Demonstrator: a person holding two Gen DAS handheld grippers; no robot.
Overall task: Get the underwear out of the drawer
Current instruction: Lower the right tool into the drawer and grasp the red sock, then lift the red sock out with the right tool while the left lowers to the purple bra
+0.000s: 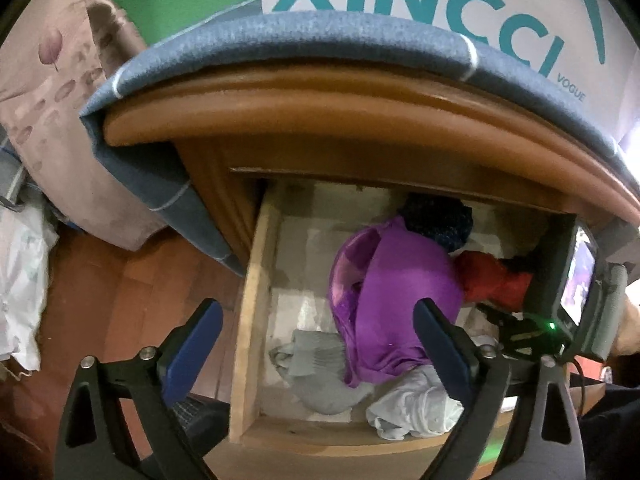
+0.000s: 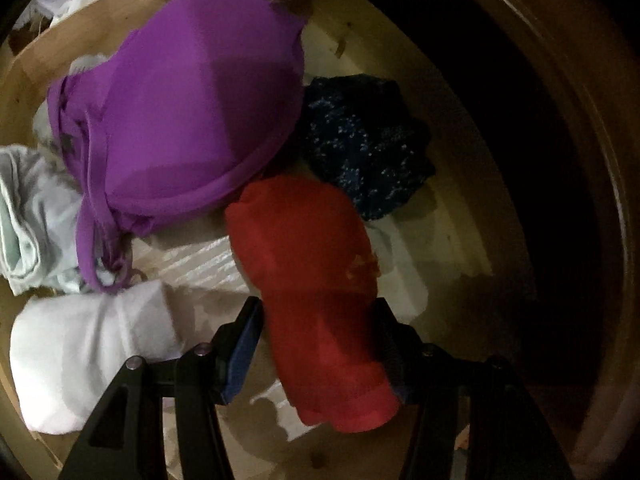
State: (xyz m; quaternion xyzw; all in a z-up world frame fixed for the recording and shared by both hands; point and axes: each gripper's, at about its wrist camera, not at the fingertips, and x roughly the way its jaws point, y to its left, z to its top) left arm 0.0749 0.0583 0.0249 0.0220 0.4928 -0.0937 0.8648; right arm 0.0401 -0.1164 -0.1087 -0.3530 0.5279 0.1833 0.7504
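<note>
The wooden drawer (image 1: 250, 300) is pulled open under the bedside cabinet. A purple bra (image 1: 396, 280) lies in its middle, also in the right wrist view (image 2: 192, 112). A red underwear piece (image 2: 316, 292) lies between the fingers of my right gripper (image 2: 316, 320), which is closed on it inside the drawer. The red piece shows at the drawer's right in the left wrist view (image 1: 492, 280), next to the right gripper's body (image 1: 576, 292). My left gripper (image 1: 316, 320) is open and empty above the drawer's front left.
A dark blue speckled garment (image 2: 360, 140) lies at the drawer's back. Grey socks (image 1: 320, 376) and white cloths (image 1: 416, 408) lie at the front. A blue cloth (image 1: 280, 40) covers the cabinet top. A pink pillow (image 1: 52, 92) and wooden floor (image 1: 120, 288) are at left.
</note>
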